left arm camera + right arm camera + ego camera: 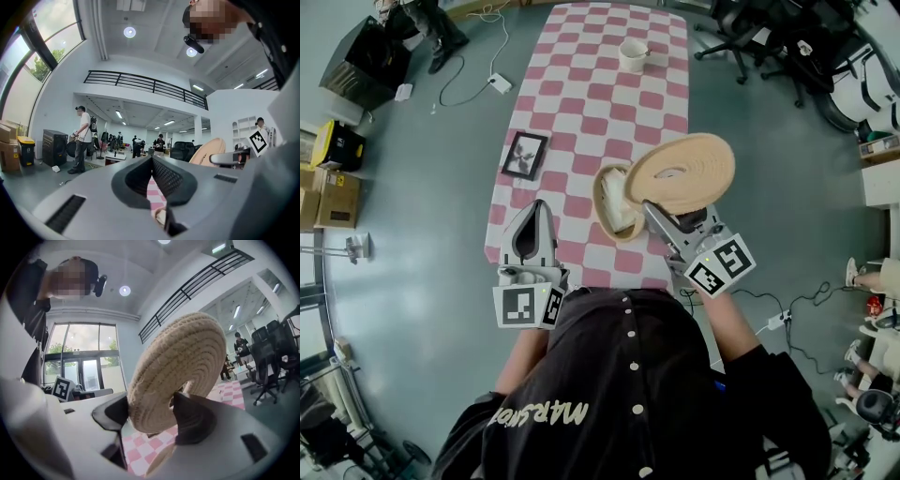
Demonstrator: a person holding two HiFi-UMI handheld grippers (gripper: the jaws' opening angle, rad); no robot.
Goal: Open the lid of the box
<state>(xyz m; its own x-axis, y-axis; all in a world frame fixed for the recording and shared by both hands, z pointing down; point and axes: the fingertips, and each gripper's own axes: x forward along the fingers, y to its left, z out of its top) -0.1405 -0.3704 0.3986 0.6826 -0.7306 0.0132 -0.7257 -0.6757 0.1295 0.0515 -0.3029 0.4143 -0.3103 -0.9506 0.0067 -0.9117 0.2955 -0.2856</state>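
Note:
A round woven rope lid [684, 172] hangs tilted in the air above the oval woven box [614, 202], which stands open on the pink-checked table [581, 94] with something pale inside it. My right gripper [654, 210] is shut on the lid's near edge. In the right gripper view the lid [178, 380] fills the gap between the two dark pads [194, 420]. My left gripper [538, 208] hovers over the table's near left corner, apart from the box, with its jaws together and nothing in them. The left gripper view shows the lid [208, 150] off to the right.
A small framed picture [525, 155] lies left of the box. A white cup [633, 54] stands at the table's far end. Office chairs [769, 37] crowd the far right. A cable and power strip [500, 82] lie on the floor at the left.

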